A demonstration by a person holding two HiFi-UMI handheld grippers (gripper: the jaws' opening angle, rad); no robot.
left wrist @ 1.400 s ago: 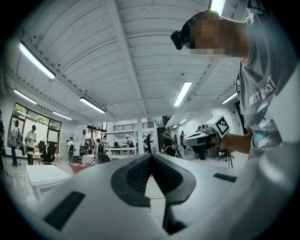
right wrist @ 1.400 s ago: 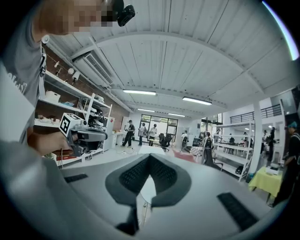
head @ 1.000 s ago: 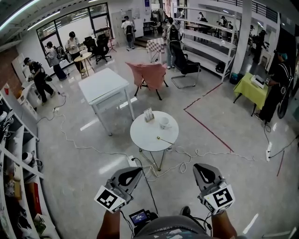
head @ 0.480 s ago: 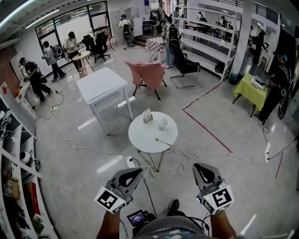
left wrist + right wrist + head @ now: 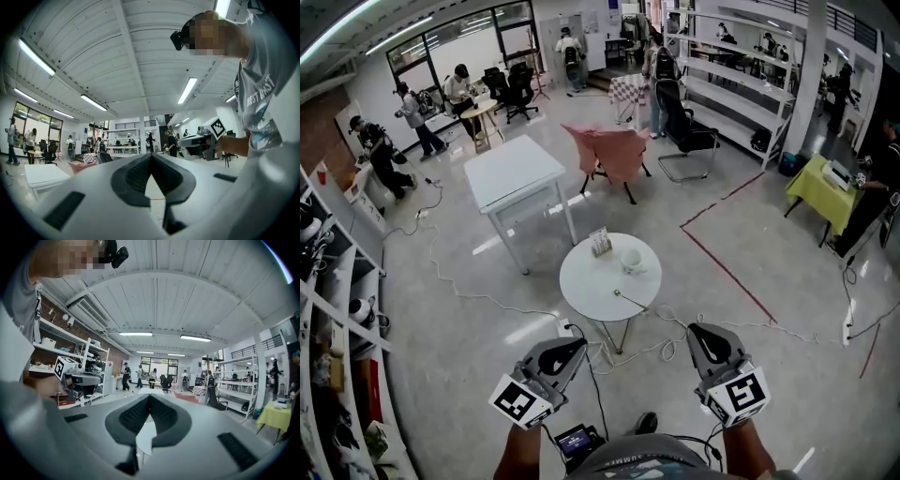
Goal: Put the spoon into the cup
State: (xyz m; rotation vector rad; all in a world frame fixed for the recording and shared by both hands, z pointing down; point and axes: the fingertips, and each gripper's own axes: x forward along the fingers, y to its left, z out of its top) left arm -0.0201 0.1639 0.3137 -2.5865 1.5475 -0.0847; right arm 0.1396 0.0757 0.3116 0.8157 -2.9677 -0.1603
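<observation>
A small round white table (image 5: 586,286) stands on the floor ahead of me. On it sit a white cup (image 5: 631,260) on a saucer, a thin gold-coloured spoon (image 5: 628,300) near the front right edge, and a small card holder (image 5: 600,242) at the back. My left gripper (image 5: 565,344) (image 5: 151,154) and right gripper (image 5: 703,334) (image 5: 150,395) are held level side by side, well short of the table. Both are shut with nothing between the pads. Each gripper view shows the other gripper to the side.
Cables (image 5: 487,300) trail over the floor around the table's legs. A white rectangular table (image 5: 514,173) and a pink-draped chair (image 5: 614,150) stand behind it. Red tape (image 5: 722,267) runs at the right, shelving (image 5: 328,309) lines the left, and people stand far back.
The round table has come a little closer and lower in the head view as I walk towards it. Both grippers keep the same shut pose.
</observation>
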